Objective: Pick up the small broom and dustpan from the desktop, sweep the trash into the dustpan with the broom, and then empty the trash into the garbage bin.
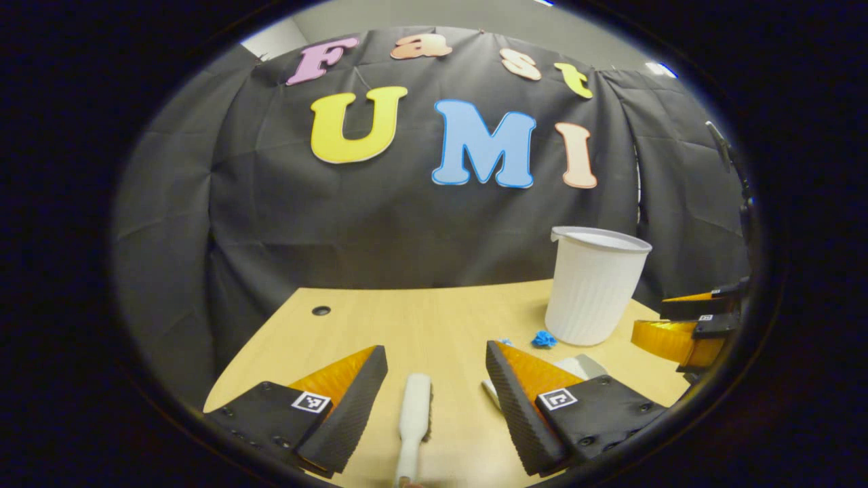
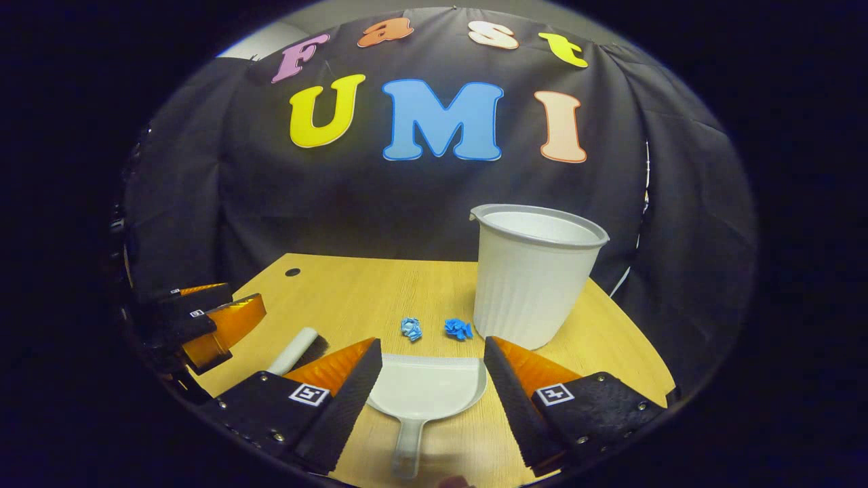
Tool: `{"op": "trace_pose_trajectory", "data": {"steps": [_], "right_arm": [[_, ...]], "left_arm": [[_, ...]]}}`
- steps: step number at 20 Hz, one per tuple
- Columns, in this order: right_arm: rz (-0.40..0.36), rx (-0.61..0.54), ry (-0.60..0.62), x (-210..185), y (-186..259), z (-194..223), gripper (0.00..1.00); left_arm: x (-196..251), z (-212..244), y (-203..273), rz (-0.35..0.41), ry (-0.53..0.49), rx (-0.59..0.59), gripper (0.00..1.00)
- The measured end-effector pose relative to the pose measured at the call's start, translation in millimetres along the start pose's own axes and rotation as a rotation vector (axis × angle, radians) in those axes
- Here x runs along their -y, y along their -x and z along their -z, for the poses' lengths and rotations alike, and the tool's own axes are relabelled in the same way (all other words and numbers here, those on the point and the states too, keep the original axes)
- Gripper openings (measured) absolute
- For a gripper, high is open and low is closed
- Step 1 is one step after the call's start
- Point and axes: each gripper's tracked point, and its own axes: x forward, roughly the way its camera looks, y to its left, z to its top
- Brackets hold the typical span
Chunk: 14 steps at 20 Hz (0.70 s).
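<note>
Both views are dim overall, with soft light falling from above; a bright ceiling patch shows at the top edge of the left gripper view. The bench point(image 1: 420, 325) is evenly lit with faint shadows. Fisheye distortion bends its edges, and the rims look slightly soft, perhaps blurred.

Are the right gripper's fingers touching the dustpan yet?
Apart. The right gripper view shows bare table between each finger and the dustpan, with the right gripper open.

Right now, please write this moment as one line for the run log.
left gripper: open, above broom | right gripper: open, above dustpan | two blue scraps on desk | bin upright
</note>
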Motion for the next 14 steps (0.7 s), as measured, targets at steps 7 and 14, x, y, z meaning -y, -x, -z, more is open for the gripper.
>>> {"op": "trace_pose_trajectory", "data": {"steps": [7,14], "right_arm": [[0.011,-0.192,-0.028,-1.1,-11.4,51.3,0.95],[-0.007,-0.376,-0.09,-9.5,-13.9,96.9,0.95]], "left_arm": [[-14.5,60.7,-14.8,0.01,-0.007,-0.212,0.95],[-26.4,124.9,-20.7,0.003,-0.003,-0.443,0.96]]}}
